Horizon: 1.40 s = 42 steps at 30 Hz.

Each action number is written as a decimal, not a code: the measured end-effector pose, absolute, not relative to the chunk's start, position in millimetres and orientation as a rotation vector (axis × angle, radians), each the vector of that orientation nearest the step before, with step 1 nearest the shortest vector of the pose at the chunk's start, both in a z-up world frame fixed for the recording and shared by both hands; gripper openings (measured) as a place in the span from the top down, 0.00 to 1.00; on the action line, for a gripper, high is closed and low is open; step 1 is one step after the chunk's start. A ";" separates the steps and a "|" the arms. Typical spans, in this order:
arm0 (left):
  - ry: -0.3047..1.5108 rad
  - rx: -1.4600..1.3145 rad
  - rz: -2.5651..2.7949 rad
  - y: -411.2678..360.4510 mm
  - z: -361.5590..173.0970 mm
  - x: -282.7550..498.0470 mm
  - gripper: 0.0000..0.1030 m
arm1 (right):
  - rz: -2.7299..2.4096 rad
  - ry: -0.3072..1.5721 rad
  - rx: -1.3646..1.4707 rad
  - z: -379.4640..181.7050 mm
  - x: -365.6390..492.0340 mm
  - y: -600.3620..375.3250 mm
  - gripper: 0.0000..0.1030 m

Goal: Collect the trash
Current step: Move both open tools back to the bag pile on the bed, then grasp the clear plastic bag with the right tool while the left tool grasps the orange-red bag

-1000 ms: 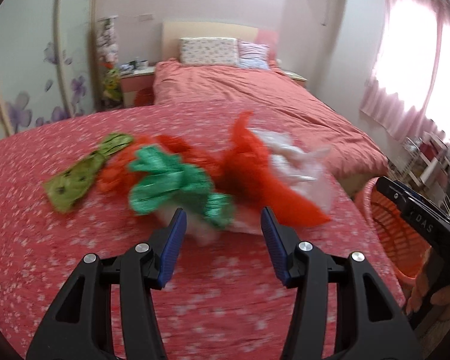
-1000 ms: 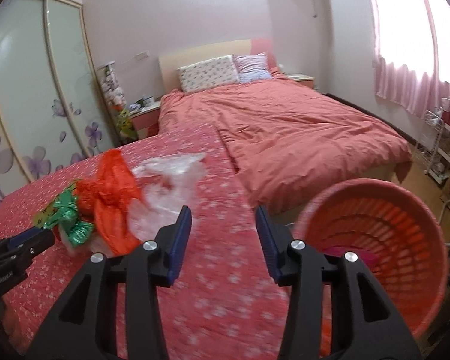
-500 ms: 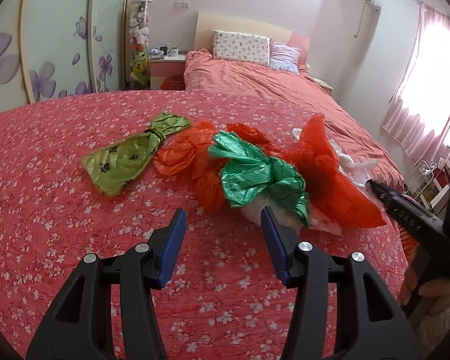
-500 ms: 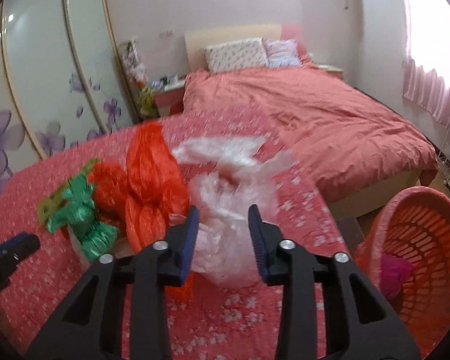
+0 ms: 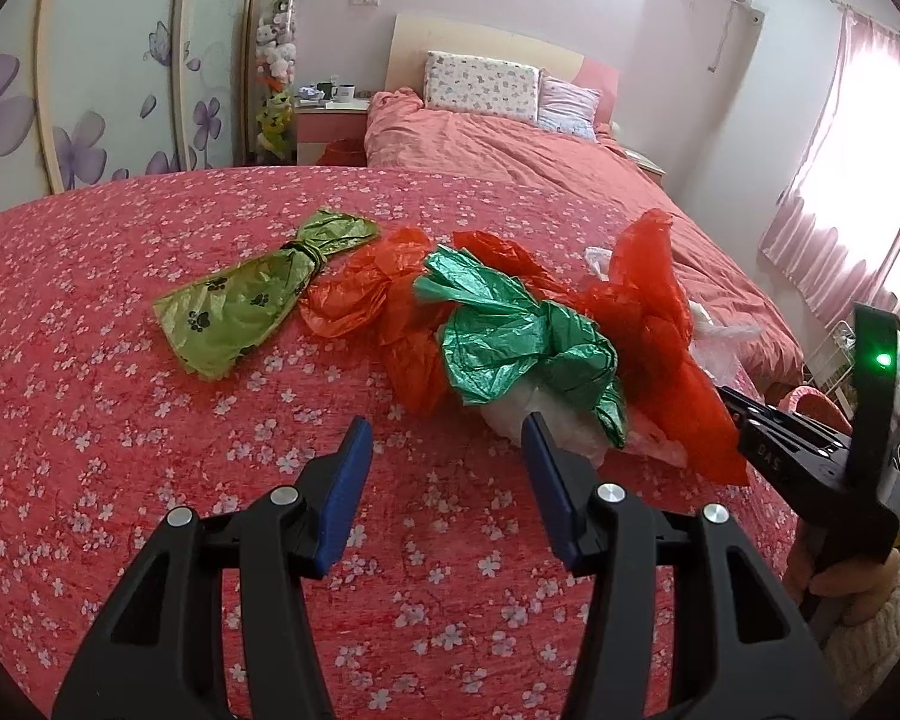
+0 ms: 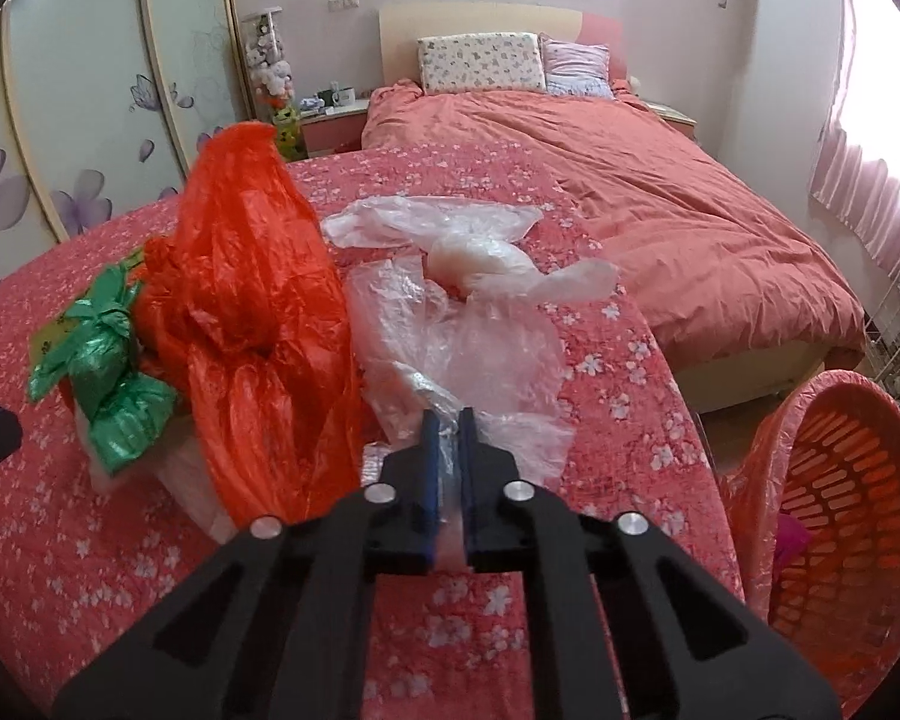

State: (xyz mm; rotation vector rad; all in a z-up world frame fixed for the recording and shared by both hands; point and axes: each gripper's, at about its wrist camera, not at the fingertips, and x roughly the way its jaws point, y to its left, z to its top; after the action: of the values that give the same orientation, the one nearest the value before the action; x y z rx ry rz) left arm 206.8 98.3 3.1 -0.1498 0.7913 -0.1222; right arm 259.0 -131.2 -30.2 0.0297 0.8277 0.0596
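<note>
Pinching a crumpled clear plastic bag: right gripper, blue pads pressed together on a fold of the film. Bag is thin, see-through, wrinkled; it spreads forward from the fingertips over the red floral-print bedspread. A second clear bag knotted around a pale lump lies just beyond it.

Left of the right gripper: tall crumpled red-orange plastic bag standing up, touching the clear film. Further left, a knotted shiny green plastic bag. Right and below: orange slotted plastic basket, tilted, off the bedspread edge; something pink inside, can't tell what.

Left gripper: jaws spread wide, holding nothing, hovering low over the bedspread. Its right fingertip sits just in front of the green bag. Ahead-left: flat olive-green paw-print plastic bag, tied at the neck. Orange bags sit between it and the green one.

Hidden/unclear: white material under the green bag is mostly covered. From the left wrist the clear bag is almost fully behind the red one. Right gripper fingertips are blocked there. Basket is cut by the frame.
</note>
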 end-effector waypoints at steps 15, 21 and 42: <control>0.773 -0.130 -0.162 69.8 16.3 204.7 0.49 | 0.063 0.641 0.128 20.3 193.6 -172.1 0.95; 0.762 -0.115 -0.195 41.7 25.0 212.8 0.49 | 0.027 0.617 0.140 27.5 181.9 -189.9 0.95; 0.887 0.003 -0.193 -42.6 -9.3 277.4 0.63 | -0.016 0.648 0.238 3.3 167.4 -246.2 0.95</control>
State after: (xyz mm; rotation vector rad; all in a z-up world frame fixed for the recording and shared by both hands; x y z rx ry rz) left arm 277.4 -42.6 -9.3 0.0025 0.8871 -0.1931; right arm 167.4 -246.2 3.3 0.2383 0.6481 -0.0164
